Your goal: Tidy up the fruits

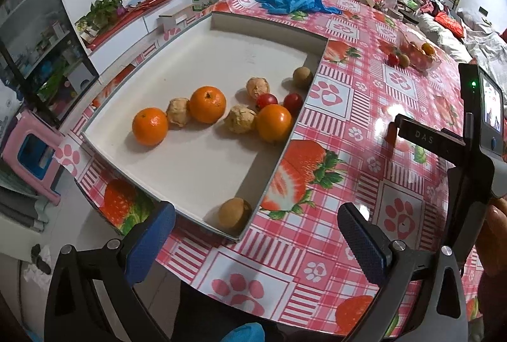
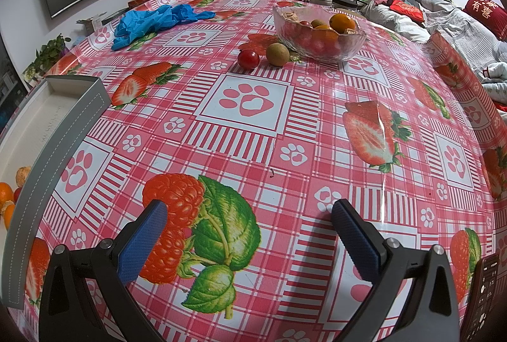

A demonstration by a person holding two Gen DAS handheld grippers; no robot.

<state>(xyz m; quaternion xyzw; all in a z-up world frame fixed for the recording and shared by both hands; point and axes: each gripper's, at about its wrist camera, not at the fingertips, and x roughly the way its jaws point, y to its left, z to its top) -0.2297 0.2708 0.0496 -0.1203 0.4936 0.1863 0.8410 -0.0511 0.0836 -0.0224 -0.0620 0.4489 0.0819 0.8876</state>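
A white tray (image 1: 190, 171) holds three oranges (image 1: 207, 104), three wrinkled beige fruits (image 1: 240, 119), two cherry tomatoes (image 1: 266, 101) and two brown round fruits (image 1: 235, 214). My left gripper (image 1: 256, 240) hovers open over the tray's near corner, holding nothing. In the right wrist view, a glass bowl (image 2: 320, 34) of mixed fruit stands far across the table. A cherry tomato (image 2: 248, 59) and a brown round fruit (image 2: 277, 54) lie loose beside it. My right gripper (image 2: 250, 240) is open and empty above the tablecloth, well short of them.
Crumpled blue gloves (image 2: 155, 20) lie at the table's far left. The tray's grey wall (image 2: 63, 132) runs along the left edge of the right wrist view. A dark handset (image 2: 484, 294) lies at the near right. Boxes and clutter line the far end; the table edge is near.
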